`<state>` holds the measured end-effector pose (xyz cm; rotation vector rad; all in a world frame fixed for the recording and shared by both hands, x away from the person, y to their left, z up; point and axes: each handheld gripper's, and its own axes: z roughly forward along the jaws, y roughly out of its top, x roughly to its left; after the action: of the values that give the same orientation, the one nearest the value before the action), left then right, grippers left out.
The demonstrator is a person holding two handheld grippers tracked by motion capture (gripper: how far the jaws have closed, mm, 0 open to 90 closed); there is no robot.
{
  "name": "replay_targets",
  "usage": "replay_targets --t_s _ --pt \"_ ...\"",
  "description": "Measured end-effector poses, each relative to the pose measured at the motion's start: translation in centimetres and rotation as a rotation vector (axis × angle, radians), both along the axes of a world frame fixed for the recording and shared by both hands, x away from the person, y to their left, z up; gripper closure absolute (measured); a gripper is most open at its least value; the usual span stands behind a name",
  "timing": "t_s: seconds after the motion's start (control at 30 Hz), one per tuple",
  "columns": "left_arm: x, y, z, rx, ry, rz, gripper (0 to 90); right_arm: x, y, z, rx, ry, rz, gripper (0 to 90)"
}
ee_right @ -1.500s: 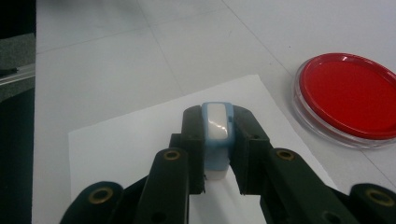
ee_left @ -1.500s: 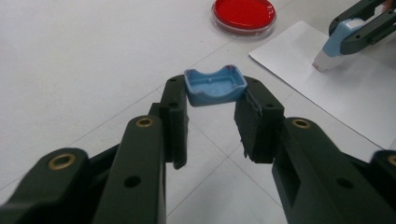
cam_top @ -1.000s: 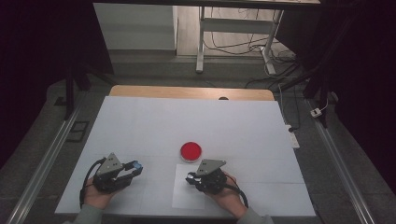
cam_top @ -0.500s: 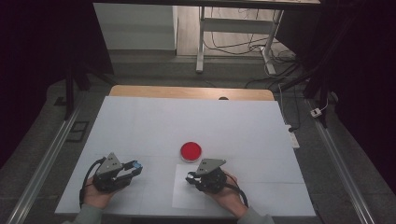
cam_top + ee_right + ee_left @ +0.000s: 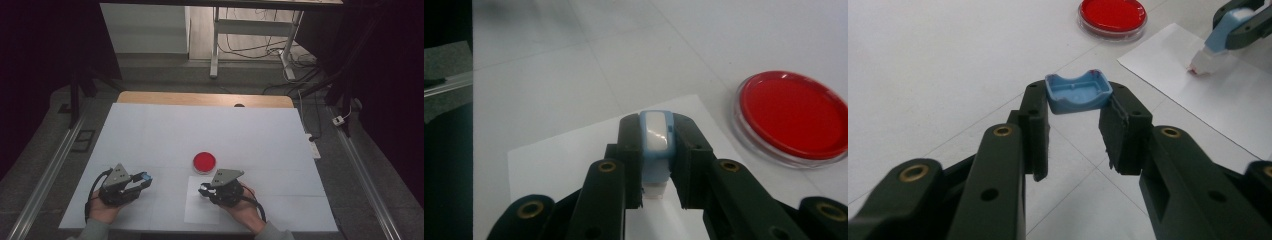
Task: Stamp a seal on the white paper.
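While the left tool [image 5: 1075,117] grips a small blue plastic cap [image 5: 1078,92] between its jaw tips, the right tool [image 5: 655,150] is clamped on a pale blue stamp with a whitish base [image 5: 655,145]. In the left gripper view the cap sits crosswise between the two black jaws, its long axis running from one jaw to the other and its hollow side turned up and back toward the camera; a faint reddish trace marks one corner of its rim. In that same view the stamp [image 5: 1220,42] shows farther off at the upper right, held slanted, its whitish, red-tipped end pointing down and touching the white paper sheet [image 5: 1218,100]. In the right gripper view the stamp's long axis runs along the jaws, with the rounded blue-rimmed top facing the camera and the base aimed at the sheet [image 5: 574,160].

From the high view the left tool [image 5: 142,178] lies near the counter's [image 5: 165,130] front left, the right tool [image 5: 204,189] over the sheet's [image 5: 200,212] far edge. A round, clear-rimmed red ink pad [image 5: 204,161] rests on the counter just beyond the sheet, between the tools.
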<state>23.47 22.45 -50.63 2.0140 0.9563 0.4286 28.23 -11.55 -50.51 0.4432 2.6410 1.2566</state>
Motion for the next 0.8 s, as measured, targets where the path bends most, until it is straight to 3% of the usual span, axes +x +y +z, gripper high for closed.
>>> replay_targets --t_s 0.37,0.8 --pt "0.0 0.0 0.0 -0.001 -0.001 0.001 64.8 0.1 -0.8 1.3 0.077 0.008 -0.013 75.1" --pt "0.0 0.0 0.0 -0.003 -0.002 0.001 64.8 0.4 -1.5 1.9 0.104 0.003 -0.030 75.1"
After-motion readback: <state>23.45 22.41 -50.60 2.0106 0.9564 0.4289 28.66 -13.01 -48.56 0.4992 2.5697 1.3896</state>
